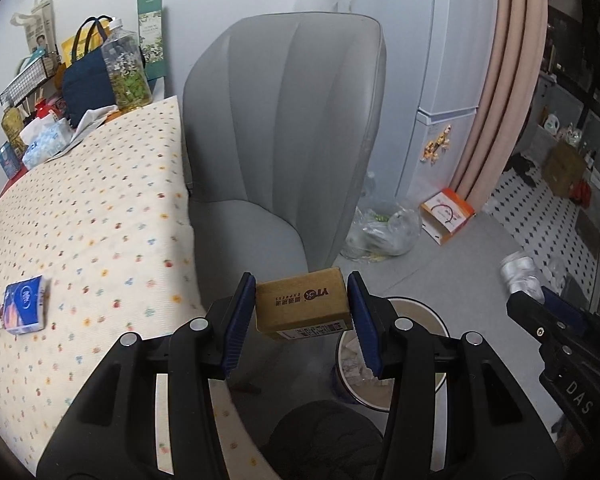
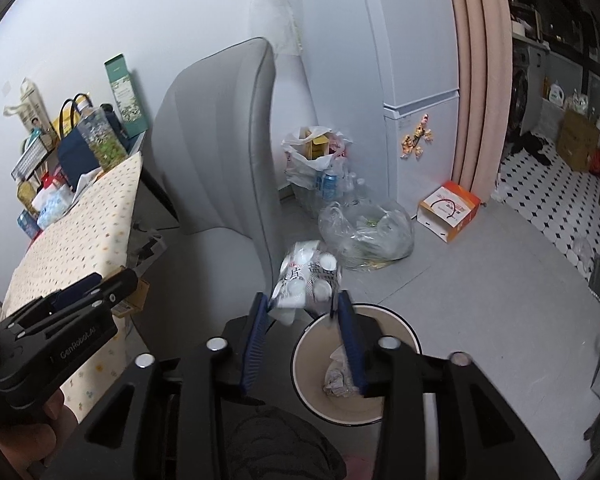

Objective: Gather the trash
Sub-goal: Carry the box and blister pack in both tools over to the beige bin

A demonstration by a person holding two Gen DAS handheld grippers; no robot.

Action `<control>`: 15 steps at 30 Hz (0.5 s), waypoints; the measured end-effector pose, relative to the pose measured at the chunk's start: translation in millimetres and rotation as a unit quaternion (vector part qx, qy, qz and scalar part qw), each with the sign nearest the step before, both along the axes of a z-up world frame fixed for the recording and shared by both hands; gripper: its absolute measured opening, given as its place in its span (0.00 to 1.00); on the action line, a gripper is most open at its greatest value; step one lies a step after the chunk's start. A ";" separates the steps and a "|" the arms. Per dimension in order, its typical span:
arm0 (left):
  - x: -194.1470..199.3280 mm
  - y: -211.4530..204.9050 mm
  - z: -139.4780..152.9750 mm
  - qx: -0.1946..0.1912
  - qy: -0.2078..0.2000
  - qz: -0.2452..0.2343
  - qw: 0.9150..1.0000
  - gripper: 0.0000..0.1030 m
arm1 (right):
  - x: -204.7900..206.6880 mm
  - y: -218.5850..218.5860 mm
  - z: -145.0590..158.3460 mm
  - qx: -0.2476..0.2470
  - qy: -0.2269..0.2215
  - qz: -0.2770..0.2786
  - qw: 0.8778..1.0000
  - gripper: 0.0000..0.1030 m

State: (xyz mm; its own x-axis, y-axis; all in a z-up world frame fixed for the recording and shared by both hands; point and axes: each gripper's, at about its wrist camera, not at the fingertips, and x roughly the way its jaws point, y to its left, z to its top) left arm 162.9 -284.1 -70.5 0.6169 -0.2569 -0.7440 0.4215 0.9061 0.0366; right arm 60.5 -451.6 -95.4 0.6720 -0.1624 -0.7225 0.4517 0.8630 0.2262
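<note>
Peering past the black arms of both tools, much of the trash bin (image 2: 356,364) is cut off: only its cream inner wall, dark rim and some crumpled paper at the bottom show. The left hand-held gripper (image 1: 302,304) is clenched on a small cardboard box (image 1: 303,300), blue pads pressed to its two ends, so the box's long axis runs crosswise between the fingers; its printed face is tilted up toward the camera and the lettering reads upside down. The box sits at the fingertips, above the floor just left of the bin's rim, in front of the grey chair (image 1: 284,128). The right hand-held gripper (image 2: 304,308) grips a crumpled white wrapper (image 2: 306,276) with black printing; its text is too creased to read and its shape too bunched to give a clear axis. The wrapper bulges forward beyond the fingertips, above the bin's near-left edge. A tissue pack (image 1: 24,310) lies on the dotted cloth of the worktop (image 1: 100,208).
</note>
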 end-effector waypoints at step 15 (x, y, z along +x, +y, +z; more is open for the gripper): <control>-5.1 -56.7 -22.2 0.024 0.023 -0.050 0.998 0.46 | -33.4 -49.6 -11.9 0.002 0.000 -0.065 0.998 0.56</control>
